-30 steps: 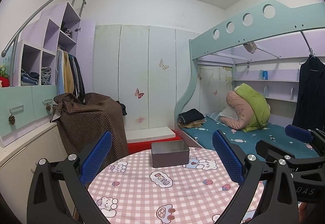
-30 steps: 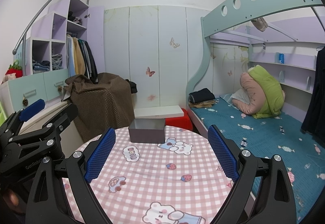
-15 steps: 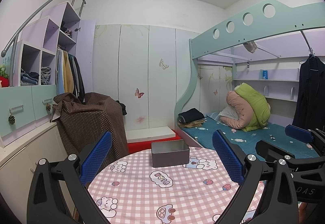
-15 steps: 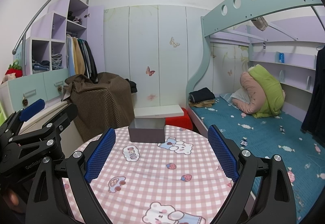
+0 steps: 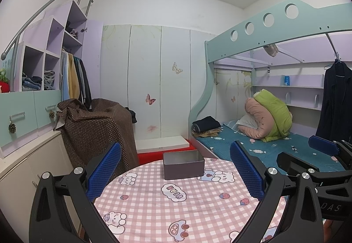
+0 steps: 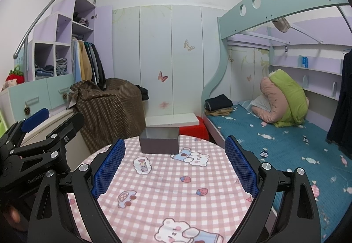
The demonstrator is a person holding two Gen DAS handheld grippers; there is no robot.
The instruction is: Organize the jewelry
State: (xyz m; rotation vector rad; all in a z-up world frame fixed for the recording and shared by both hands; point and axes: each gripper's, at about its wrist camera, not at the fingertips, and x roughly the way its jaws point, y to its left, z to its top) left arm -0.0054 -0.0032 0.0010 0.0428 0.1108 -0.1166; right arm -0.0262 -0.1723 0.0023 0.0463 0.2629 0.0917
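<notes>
A dark grey open box [image 5: 183, 164] stands at the far edge of a round table with a pink checked cloth [image 5: 176, 207]; it also shows in the right wrist view [image 6: 159, 140]. I see no jewelry in either view. My left gripper [image 5: 176, 171] is open and empty, held above the table's near side, short of the box. My right gripper [image 6: 175, 164] is open and empty, likewise short of the box. The right gripper shows at the right edge of the left wrist view [image 5: 325, 154], and the left gripper at the left edge of the right wrist view [image 6: 39, 132].
A brown dotted cloth covers something [image 5: 96, 130] behind the table on the left. A red stool with a white board [image 5: 162, 143] stands beyond the box. A bunk bed [image 5: 275, 146] runs along the right. Cabinets and shelves [image 5: 28, 110] line the left wall.
</notes>
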